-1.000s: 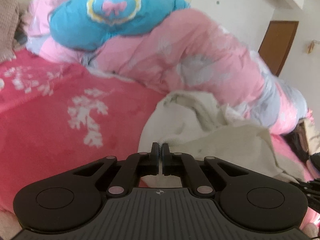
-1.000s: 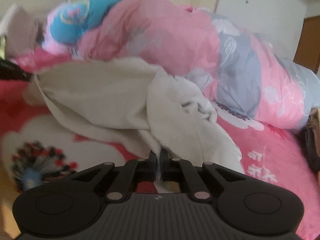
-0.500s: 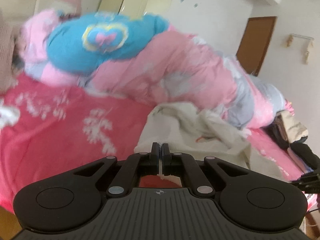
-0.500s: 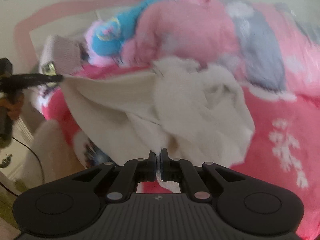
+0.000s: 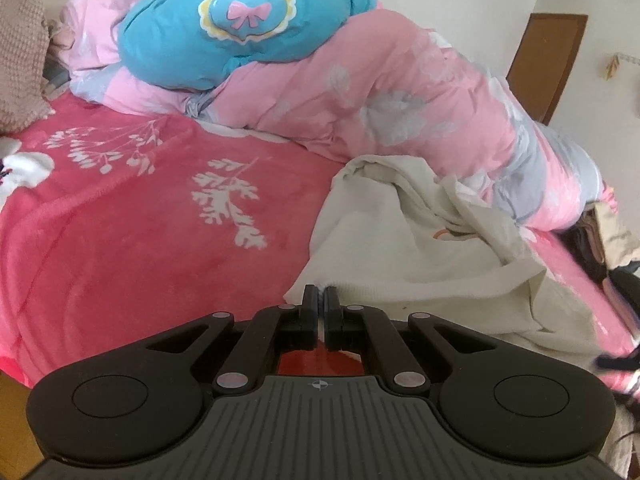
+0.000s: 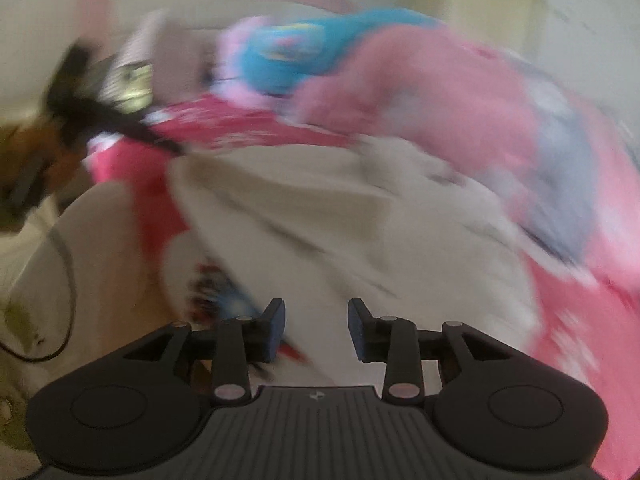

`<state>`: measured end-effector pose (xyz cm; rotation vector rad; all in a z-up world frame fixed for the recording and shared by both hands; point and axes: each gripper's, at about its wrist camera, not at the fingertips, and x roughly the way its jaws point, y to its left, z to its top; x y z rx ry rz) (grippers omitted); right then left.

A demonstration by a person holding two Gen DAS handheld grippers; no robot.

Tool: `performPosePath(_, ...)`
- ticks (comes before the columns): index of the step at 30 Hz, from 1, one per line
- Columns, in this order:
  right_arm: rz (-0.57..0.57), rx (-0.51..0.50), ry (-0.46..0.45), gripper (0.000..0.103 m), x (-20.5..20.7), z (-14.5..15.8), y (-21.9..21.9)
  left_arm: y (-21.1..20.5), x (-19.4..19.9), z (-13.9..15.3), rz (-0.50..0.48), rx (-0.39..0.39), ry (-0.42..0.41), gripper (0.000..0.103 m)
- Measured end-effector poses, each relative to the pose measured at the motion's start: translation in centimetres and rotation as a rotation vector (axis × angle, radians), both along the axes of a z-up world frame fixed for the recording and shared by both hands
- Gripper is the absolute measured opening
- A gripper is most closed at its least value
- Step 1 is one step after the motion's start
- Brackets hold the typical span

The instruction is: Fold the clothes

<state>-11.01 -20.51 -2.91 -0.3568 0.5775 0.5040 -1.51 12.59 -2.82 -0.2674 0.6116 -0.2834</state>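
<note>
The left tool (image 5: 320,294) has its fingers pressed together on the near hem of the cream garment (image 5: 432,256), which spreads from 6 o'clock toward 3 o'clock over the red floral blanket (image 5: 132,220) on the bed. At 12 o'clock a blue cushion (image 5: 224,36) with a heart and pink bow rests on a pink quilt (image 5: 400,100); a brown door (image 5: 552,64) stands at 2 o'clock. No writing or brand can be read; only a small crosshair mark shows on each tool body. The right tool (image 6: 316,320) is spread wide, holding nothing, above the garment (image 6: 340,216), in a heavily blurred view.
</note>
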Motion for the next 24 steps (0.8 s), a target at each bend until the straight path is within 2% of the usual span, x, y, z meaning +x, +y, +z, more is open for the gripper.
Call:
performPosePath(1, 0.050, -0.020, -0.018, 0.037, 0.1, -0.8, 1.8, 0.1, -0.1, 0.0, 0.005, -0.010, -0.002, 0.000)
performPosePath(13, 0.149, -0.280, -0.137, 0.029, 3.6, -7.0, 13.2, 0.5, -1.2, -0.4, -0.014, -0.062, -0.060, 0.000)
performPosePath(14, 0.139, -0.266, -0.127, 0.028, 3.6, -6.7, 13.0, 0.6, -1.2, -0.5, -0.014, -0.072, -0.061, 0.000)
performPosePath(16, 0.121, -0.244, -0.115, 0.017, 3.8, -6.4, 12.8, 0.8, -1.2, -0.7, -0.012, -0.084, -0.059, 0.000)
performPosePath(23, 0.135, -0.231, -0.133, 0.009, 3.8, -6.2, 13.9, 1.2, -1.4, -0.8, -0.018, -0.099, -0.065, 0.000)
performPosePath(24, 0.142, -0.205, -0.112, 0.003, 3.9, -5.8, 13.7, 1.2, -1.6, -0.8, -0.025, -0.092, -0.067, 0.000)
